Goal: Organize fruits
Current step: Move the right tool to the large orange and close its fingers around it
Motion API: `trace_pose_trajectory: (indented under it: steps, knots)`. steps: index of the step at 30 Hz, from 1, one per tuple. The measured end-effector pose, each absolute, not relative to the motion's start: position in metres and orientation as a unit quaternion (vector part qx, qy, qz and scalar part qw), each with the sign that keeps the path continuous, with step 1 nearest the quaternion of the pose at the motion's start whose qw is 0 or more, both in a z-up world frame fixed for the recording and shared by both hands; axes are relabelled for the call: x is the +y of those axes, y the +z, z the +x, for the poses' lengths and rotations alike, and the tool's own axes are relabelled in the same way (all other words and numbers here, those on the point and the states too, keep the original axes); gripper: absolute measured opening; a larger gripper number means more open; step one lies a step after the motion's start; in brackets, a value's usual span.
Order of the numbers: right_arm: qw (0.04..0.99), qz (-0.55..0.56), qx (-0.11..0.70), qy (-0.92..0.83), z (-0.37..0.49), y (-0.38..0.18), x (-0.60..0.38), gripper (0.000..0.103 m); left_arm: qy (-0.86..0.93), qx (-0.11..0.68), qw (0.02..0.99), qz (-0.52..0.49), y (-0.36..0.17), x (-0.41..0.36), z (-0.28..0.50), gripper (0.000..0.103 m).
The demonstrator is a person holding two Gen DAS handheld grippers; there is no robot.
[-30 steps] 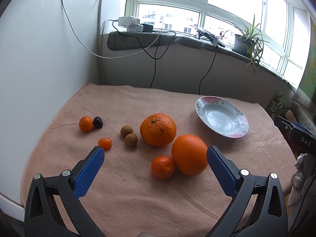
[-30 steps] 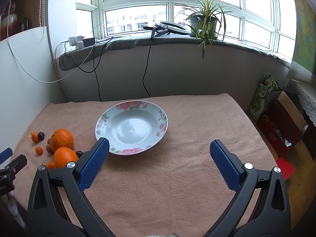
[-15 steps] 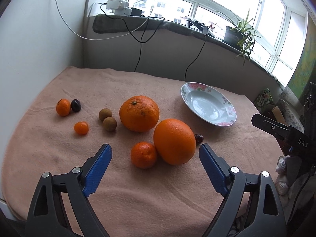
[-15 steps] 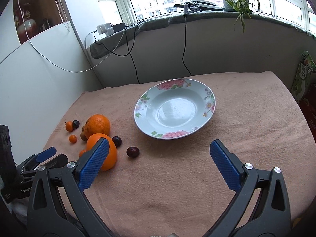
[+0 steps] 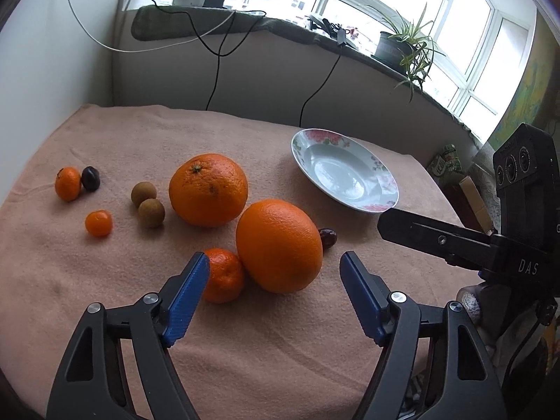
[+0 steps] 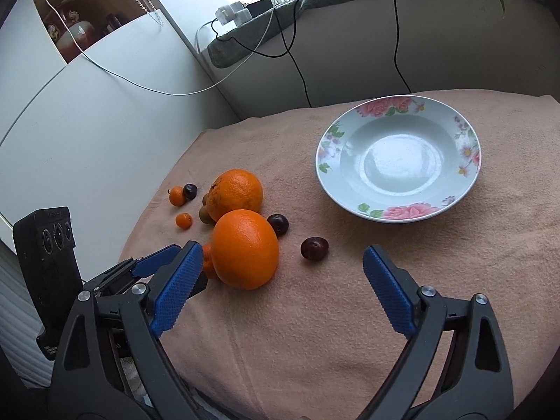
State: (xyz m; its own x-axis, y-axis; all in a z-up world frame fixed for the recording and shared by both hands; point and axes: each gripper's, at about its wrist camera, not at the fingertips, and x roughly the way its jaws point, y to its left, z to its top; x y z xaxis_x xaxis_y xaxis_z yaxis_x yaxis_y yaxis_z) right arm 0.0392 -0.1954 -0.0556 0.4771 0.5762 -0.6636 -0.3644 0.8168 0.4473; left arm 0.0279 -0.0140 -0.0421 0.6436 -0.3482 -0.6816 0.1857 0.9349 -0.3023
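- The white letters "DAS" can be read on the black body of the right gripper [image 5: 490, 248], low at the right edge of the left wrist view, to the right of the plate [image 5: 381, 175].
- On the black camera box [image 6: 49, 245] left of the big orange [image 6: 245, 248], in the right wrist view, there is small print on top and near the bottom, too small to read.

Two large oranges [image 5: 208, 189] [image 5: 279, 245] lie touching on the cloth, a mandarin [image 5: 223, 275] against the nearer. To the left: two brown fruits [image 5: 147, 203], two small mandarins [image 5: 67, 183] [image 5: 99, 223], a dark plum [image 5: 91, 178]. The floral plate [image 6: 469, 147] sits empty, upright; two plums [image 6: 314, 247] [image 6: 278, 223] lie between.
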Motion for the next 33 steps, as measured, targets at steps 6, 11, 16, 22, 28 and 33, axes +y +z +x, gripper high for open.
trace_pose_trajectory:
  steps: [6, 11, 16, 22, 28, 33]
  knots:
    - [0.828, 0.131, 0.451, 0.307, 0.047, -0.065, -0.180, 0.083, -0.161, 0.398, 0.898, -0.099, -0.045, -0.016, 0.034, 0.075]
    - [0.812, 0.140, 0.468, 0.319, 0.057, -0.071, -0.174, 0.073, -0.172, 0.405, 0.893, -0.097, -0.049, -0.018, 0.039, 0.069]
    - [0.796, 0.154, 0.482, 0.331, 0.066, -0.078, -0.169, 0.072, -0.180, 0.407, 0.891, -0.093, -0.050, -0.021, 0.042, 0.069]
    - [0.789, 0.143, 0.494, 0.336, 0.073, -0.082, -0.159, 0.072, -0.186, 0.410, 0.888, -0.089, -0.052, -0.023, 0.045, 0.068]
    - [0.783, 0.133, 0.504, 0.339, 0.078, -0.085, -0.152, 0.072, -0.187, 0.414, 0.888, -0.078, -0.053, -0.028, 0.047, 0.068]
    - [0.775, 0.131, 0.513, 0.346, 0.080, -0.088, -0.149, 0.072, -0.185, 0.415, 0.888, -0.069, -0.054, -0.029, 0.047, 0.068]
